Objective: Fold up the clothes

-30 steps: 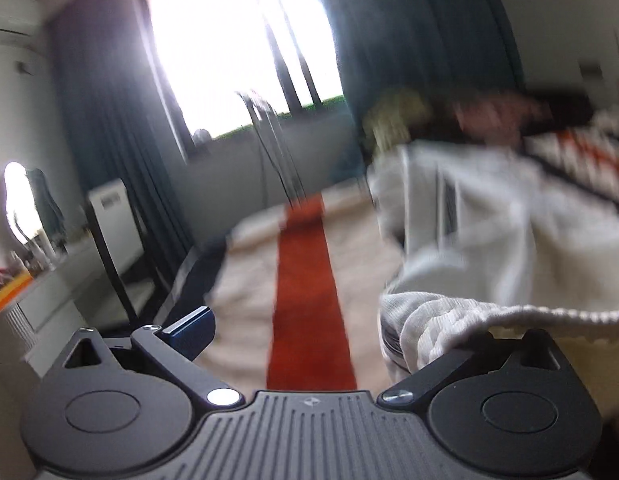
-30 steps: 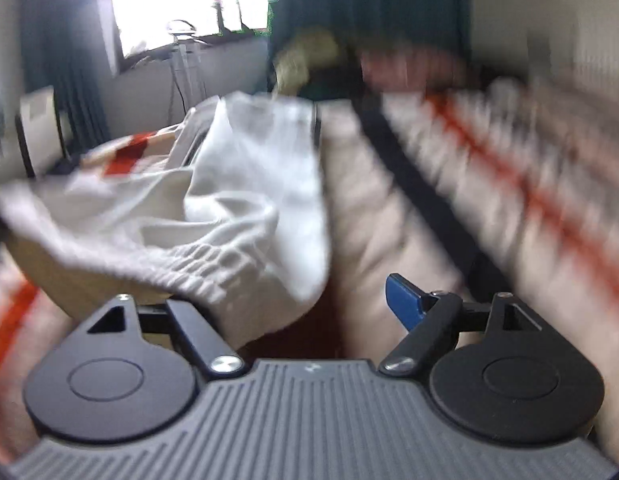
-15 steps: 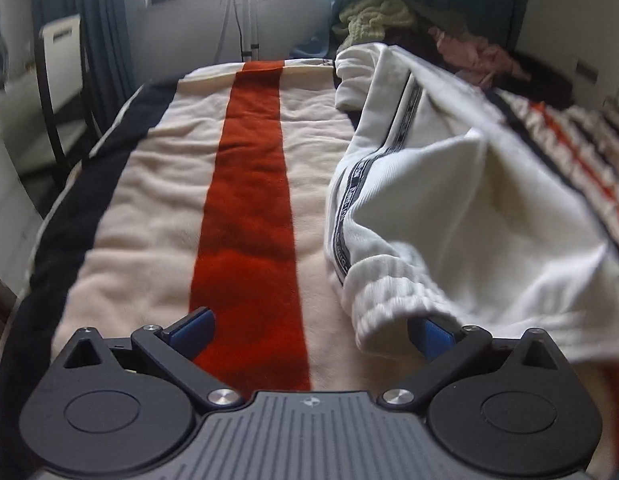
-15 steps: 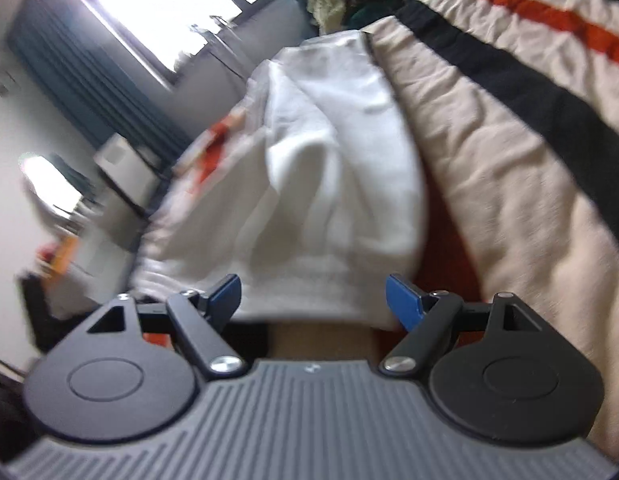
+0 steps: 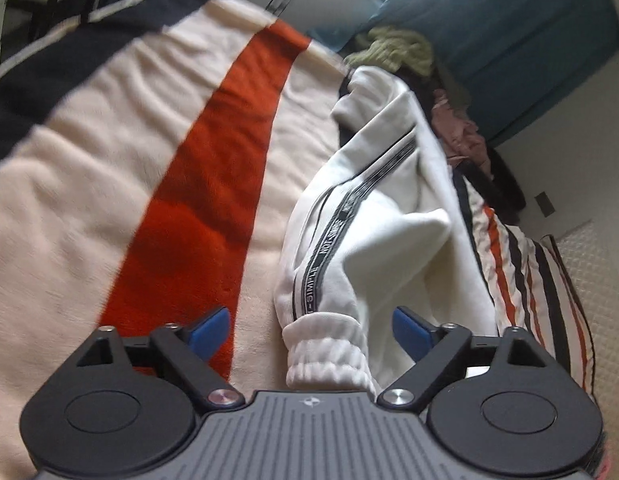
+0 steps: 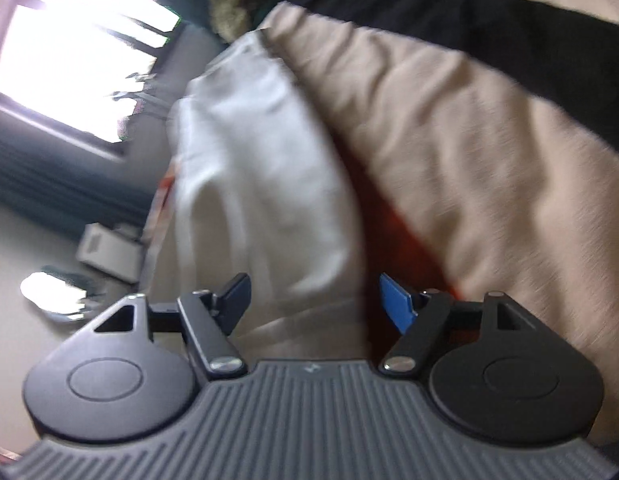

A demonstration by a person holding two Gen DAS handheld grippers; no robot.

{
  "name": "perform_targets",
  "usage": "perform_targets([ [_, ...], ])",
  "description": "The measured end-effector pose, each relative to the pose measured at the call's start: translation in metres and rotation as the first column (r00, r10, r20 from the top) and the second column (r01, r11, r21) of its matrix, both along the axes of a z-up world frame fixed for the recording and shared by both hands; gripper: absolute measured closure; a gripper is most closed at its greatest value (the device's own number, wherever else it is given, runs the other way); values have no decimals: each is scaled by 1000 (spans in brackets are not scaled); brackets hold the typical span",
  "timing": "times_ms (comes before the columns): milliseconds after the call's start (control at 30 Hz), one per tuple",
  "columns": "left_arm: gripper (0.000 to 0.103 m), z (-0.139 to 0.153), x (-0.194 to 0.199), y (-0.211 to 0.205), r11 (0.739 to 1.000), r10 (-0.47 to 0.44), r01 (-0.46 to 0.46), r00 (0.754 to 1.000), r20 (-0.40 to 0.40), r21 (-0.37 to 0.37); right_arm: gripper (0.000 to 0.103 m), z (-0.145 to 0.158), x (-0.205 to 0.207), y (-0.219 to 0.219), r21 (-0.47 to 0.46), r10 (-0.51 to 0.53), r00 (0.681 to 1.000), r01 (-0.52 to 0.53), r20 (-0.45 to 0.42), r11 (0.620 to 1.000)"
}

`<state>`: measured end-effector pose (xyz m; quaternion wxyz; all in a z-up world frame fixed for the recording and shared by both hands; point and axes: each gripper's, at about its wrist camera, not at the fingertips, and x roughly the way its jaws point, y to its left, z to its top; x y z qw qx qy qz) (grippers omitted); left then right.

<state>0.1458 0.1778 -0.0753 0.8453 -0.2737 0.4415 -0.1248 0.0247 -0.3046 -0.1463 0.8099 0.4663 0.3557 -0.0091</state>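
- Since a second ago, when the white trousers hung blurred in the air, they have come down onto the striped blanket, and both views have rolled to a slant.
- Left wrist view: the left gripper has its jaws apart and closing, with the ribbed cuff lying between the blue pads, though neither pad presses on it yet. The trousers lie lengthwise beside the red stripe, running away toward a heap of other clothes by the teal curtain.
- A black tape down the side seam carries white lettering; "SIMPLE" can be made out, the rest is too small to read.
- Right wrist view: the right gripper is also apart and closing around the near end of the white trousers; the cloth sits between the pads, with no firm pinch visible in the blur. A bright window fills the far corner.
- The fabric looks like thick, soft fleece: light, limp and not slippery. The cuff or the waistband seems the best place to hold, being bunched and firm.
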Motion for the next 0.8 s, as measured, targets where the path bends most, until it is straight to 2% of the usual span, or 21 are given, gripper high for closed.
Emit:
perform_targets([
  [33, 23, -6, 6, -2, 1000, 13, -13, 1000, -22, -10, 37, -6, 3, -2, 10, -5, 1000, 5, -9, 1000],
  [67, 32, -12, 11, -3, 999, 19, -21, 999, -44, -28, 37, -10, 6, -4, 28, -1, 1000, 1, -9, 1000],
  [133, 38, -24, 20, -5, 998, 26, -31, 996, -81, -55, 37, -13, 9, -3, 60, 12, 1000, -13, 1, 998],
  [167, 43, -27, 22, -7, 998, 28, -33, 996, -90, -55, 43, -14, 10, -2, 76, 22, 1000, -22, 8, 997],
  [267, 61, -33, 23, -11, 999, 9, -13, 995, -98, -30, 52, -15, 4, -4, 137, 9, 999, -15, 43, 990],
  [400, 73, -34, 19, -16, 1000, -10, 11, 996, -90, 8, 55, -6, -5, -8, 172, -30, 993, 9, 117, 985],
  [467, 74, -35, 19, -15, 1000, 0, 0, 995, -97, 5, 54, -6, -3, -6, 160, -24, 994, 6, 109, 987],
  [567, 73, -38, 20, -13, 1000, -1, -1, 994, -109, -16, 53, -16, 5, -4, 110, -15, 1000, 12, 26, 994],
  [633, 70, -41, 21, -13, 1000, -5, 2, 993, -116, -27, 53, -22, 7, -6, 107, -14, 1000, 14, 5, 994],
  [667, 64, -42, 22, -13, 999, -7, 3, 993, -120, -35, 49, -24, 7, -7, 114, -13, 1000, 12, 9, 993],
  [700, 57, -46, 24, -13, 999, -4, -3, 992, -126, -49, 39, -26, 9, -7, 122, -3, 1000, 0, 23, 992],
  [767, 60, -48, 29, -19, 999, -25, 20, 993, -119, -39, 29, -26, 14, -1, 115, 38, 998, -43, 47, 992],
  [800, 64, -47, 31, -22, 999, -36, 34, 993, -109, -19, 29, -25, 16, 3, 107, 60, 996, -66, 58, 992],
])
